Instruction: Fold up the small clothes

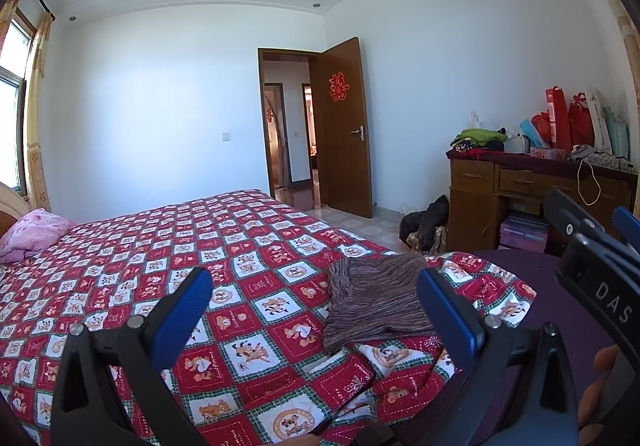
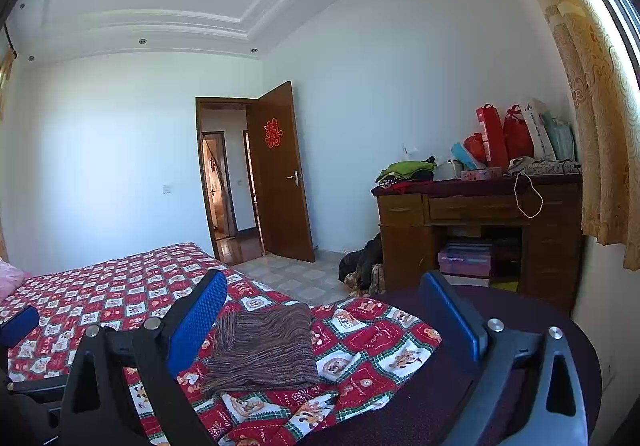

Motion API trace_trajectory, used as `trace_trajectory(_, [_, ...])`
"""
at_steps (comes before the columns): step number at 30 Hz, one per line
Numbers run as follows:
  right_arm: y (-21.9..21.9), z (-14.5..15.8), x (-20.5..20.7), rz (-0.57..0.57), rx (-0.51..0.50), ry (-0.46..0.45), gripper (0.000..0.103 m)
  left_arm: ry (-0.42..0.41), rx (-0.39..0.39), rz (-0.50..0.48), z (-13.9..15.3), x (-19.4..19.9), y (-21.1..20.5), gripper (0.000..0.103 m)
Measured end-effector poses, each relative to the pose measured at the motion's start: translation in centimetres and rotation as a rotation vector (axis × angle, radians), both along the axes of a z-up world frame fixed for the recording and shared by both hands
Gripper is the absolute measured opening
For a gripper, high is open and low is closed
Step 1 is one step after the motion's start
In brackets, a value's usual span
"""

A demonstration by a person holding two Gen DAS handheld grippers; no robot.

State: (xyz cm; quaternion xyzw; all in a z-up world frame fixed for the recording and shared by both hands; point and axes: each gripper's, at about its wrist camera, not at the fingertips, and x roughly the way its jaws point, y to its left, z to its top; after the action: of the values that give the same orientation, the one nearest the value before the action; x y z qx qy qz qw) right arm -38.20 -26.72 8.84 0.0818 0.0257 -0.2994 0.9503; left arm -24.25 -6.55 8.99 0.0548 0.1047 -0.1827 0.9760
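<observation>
A small knitted garment (image 1: 376, 298), striped in brown and grey with a ribbed texture, is seen lying folded into a rough rectangle near the foot corner of the bed (image 1: 168, 246). It is carried by a quilted cover (image 1: 256, 310) printed with red and white squares of cartoon figures, which is rumpled and turned back just below the garment, so that a dark purple under-layer (image 2: 440, 386) is exposed at the bed's corner.

The left gripper (image 1: 316, 306) is held above the cover with its blue, dimpled pads spread wide; nothing is gripped. The right gripper (image 2: 324, 322) is likewise spread wide and holds nothing, the garment (image 2: 262, 350) being framed between its fingers without being touched.

A pink pillow (image 1: 32, 234) is seen at the head end. Beyond the foot, a wooden desk (image 2: 480, 222) stands against the wall, loaded with folded clothes (image 2: 406, 172) and red gift bags (image 2: 504, 136). Dark clothing (image 2: 362, 262) is heaped on the tiled floor beside it. A brown door (image 1: 346, 126) stands open.
</observation>
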Motion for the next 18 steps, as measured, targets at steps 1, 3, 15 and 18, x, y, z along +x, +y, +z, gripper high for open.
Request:
trace_trajectory(1, [0.01, 0.02, -0.03, -0.001, 0.0, -0.001, 0.098, -0.002, 0.002, 0.0, 0.0, -0.03, -0.03, 0.103])
trace_trajectory(3, [0.01, 0.03, -0.05, -0.002, 0.0, -0.003, 0.098, -0.003, 0.006, -0.003, 0.01, -0.03, -0.08, 0.103])
trace_trajectory(15, [0.0, 0.13, -0.13, -0.015, 0.001, -0.001, 0.098, 0.068, -0.027, -0.036, -0.38, 0.88, 0.21, 0.103])
trace_trajectory(18, [-0.06, 0.12, -0.11, -0.011, 0.008, 0.003, 0.098, 0.056, -0.019, -0.026, -0.43, 0.91, 0.25, 0.103])
